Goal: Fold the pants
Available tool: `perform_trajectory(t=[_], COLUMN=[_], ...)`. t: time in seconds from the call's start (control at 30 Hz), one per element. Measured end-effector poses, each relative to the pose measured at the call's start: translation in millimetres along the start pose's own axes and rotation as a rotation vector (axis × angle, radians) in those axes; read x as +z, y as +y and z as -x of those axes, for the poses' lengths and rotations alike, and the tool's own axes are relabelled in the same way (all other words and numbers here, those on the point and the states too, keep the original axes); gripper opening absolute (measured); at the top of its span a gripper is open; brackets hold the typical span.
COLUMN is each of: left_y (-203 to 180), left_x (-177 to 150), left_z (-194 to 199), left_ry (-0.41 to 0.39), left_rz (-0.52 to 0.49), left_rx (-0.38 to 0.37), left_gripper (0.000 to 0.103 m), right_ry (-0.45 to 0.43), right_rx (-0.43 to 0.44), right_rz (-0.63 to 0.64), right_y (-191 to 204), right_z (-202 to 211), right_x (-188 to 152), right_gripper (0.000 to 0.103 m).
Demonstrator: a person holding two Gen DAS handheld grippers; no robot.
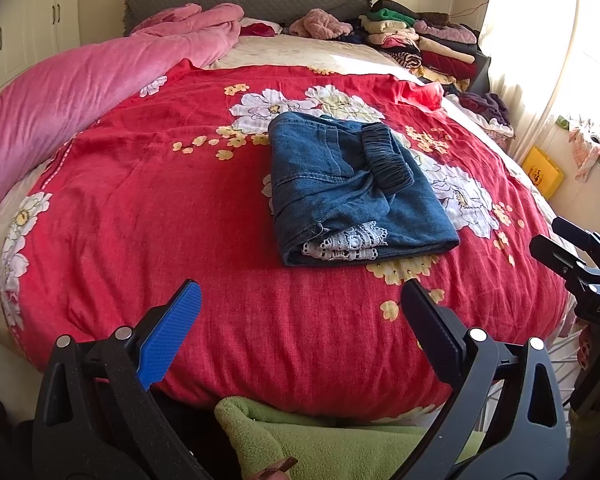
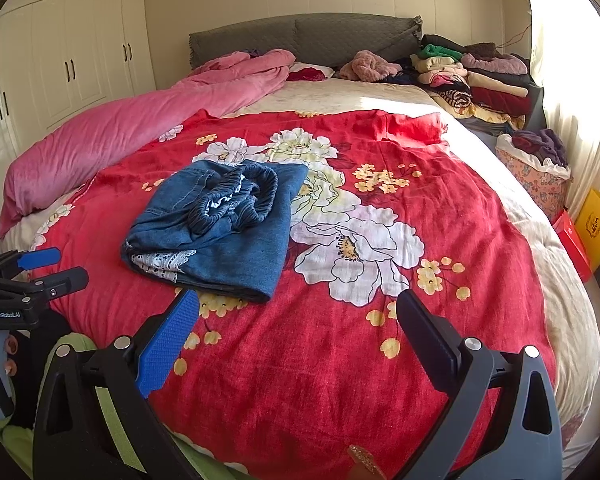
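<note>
The bed point(image 1: 100, 240) fills both views; its cover is a coarse-woven red spread printed with large white and small yellow flowers. A long, plush pink quilt point(image 1: 80, 92) lies rolled along the edge far ahead and to the left of both grippers. A stack of folded knitwear point(image 2: 479, 76) sits far ahead and to the right, beside the grey quilted headboard point(image 2: 307, 36).

The pants point(image 1: 339, 188) are blue denim, folded into a compact rectangular bundle that lies flat on the spread. The gathered elastic waistband point(image 1: 383, 156) rests on top, and white lace trim point(image 1: 343, 242) protrudes from the near edge. The bundle lies ahead of the left gripper point(image 1: 300, 308), slightly right of centre, and ahead and to the left of the right gripper point(image 2: 298, 318), untouched by either.

Both grippers have jaws spread wide and grasp nothing. Each has one ribbed blue pad and one smooth black pad.

The right wrist view alone shows the open waistband loop with its pale lining, white panelled wardrobe doors point(image 2: 80, 60) and a floral fabric basket point(image 2: 535, 172). The left wrist view alone shows green fleece point(image 1: 319, 440) directly below the left gripper.
</note>
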State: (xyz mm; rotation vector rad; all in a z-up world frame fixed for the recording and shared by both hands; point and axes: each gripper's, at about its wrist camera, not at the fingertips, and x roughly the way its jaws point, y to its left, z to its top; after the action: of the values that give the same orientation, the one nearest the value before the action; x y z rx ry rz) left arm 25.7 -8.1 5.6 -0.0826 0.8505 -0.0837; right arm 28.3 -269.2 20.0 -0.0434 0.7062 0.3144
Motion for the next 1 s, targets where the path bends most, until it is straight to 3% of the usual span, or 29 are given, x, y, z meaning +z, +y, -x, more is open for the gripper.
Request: perform_trajectory(t=[0.73,1.0], left_y=[3,22], left_x=[-2,-6], left_z=[-3,-24], left_ry=[0.014,0.088], left_rz=[0.000,0.059], left_rx=[0.011,0.013], left_gripper=[0.094,0.094], right_ry=[0.009,0.022], right_rx=[-0.014,-0.045], right_rz=[0.001,-0.007], right_y=[-3,-11], right_z=[-4,-13], right_x=[-1,-5], right_gripper=[0.098,0.098])
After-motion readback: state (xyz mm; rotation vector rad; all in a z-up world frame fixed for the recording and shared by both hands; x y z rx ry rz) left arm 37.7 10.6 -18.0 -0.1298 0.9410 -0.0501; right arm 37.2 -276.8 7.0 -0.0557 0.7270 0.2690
